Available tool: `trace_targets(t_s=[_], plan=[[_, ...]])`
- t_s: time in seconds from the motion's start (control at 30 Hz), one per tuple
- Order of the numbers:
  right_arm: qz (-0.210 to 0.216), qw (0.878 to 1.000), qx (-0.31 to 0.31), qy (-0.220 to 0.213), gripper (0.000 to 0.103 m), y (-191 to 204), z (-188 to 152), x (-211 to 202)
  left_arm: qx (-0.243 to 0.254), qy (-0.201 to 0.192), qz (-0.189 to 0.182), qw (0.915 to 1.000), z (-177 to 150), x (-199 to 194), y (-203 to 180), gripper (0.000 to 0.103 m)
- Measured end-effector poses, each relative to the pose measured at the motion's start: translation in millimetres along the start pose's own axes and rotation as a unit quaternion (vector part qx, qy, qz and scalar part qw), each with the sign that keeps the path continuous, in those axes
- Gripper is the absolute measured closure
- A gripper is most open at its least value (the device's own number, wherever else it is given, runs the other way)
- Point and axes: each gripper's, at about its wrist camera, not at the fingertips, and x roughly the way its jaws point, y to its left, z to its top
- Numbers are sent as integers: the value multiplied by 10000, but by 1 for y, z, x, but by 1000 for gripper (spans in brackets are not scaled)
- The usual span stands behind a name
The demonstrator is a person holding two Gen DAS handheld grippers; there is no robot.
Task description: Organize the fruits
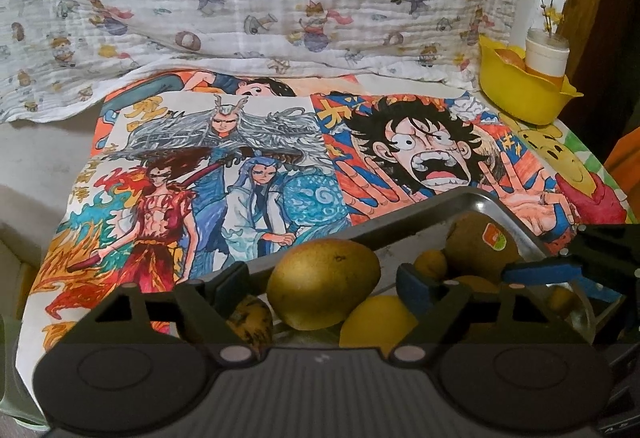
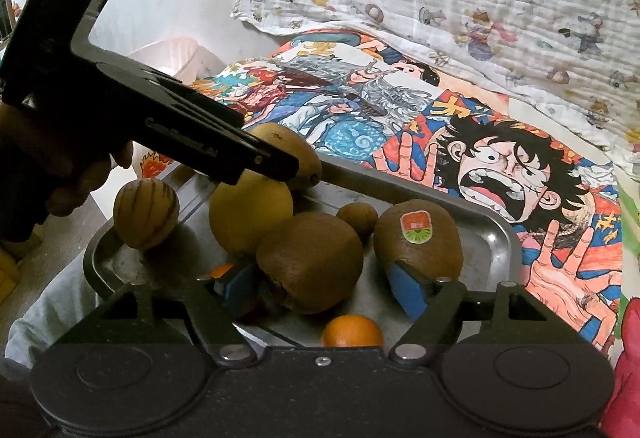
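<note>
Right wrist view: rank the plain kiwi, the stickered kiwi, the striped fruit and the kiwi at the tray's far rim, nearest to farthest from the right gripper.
1. Plain kiwi, between the right gripper fingers.
2. Stickered kiwi, touching the right finger's tip.
3. Striped fruit, left corner of the tray.
4. Far-rim kiwi, under the left gripper.

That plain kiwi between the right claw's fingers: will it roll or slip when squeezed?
The plain kiwi looks egg-shaped, so it may roll on the smooth metal tray. Its fuzzy skin probably grips the right claw well. It could bruise; squeeze gently.
</note>
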Motion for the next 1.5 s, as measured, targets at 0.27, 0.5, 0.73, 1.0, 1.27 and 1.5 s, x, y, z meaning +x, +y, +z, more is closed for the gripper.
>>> trace_targets(t_s=[0.27, 0.5, 0.73, 1.0, 1.27, 1.5], plan=[[34, 9989, 361, -291, 20, -3, -8, -10, -298, -233, 98, 9992, -6, -15, 4, 8], [-9, 9954, 662, -688, 15, -4, -22, -22, -753, -549, 247, 9953, -19, -35, 8, 2], [-218, 9904, 765, -1135, 9, 1, -36, -41, -1171, -1015, 422, 9870, -41, -61, 6, 1], [-445, 9824, 834, -1611, 4, 14, -55, -62, -1363, -1516, 772, 9760, -73, -91, -4, 1], [-680, 9708, 1127, -2005, 1, 23, -72, -79, -1456, -1787, 1075, 9671, -105, -115, -14, 1], [-906, 9640, 1079, -2256, 1, 38, -82, -87, -1431, -1936, 1379, 9608, -134, -127, -19, 0]])
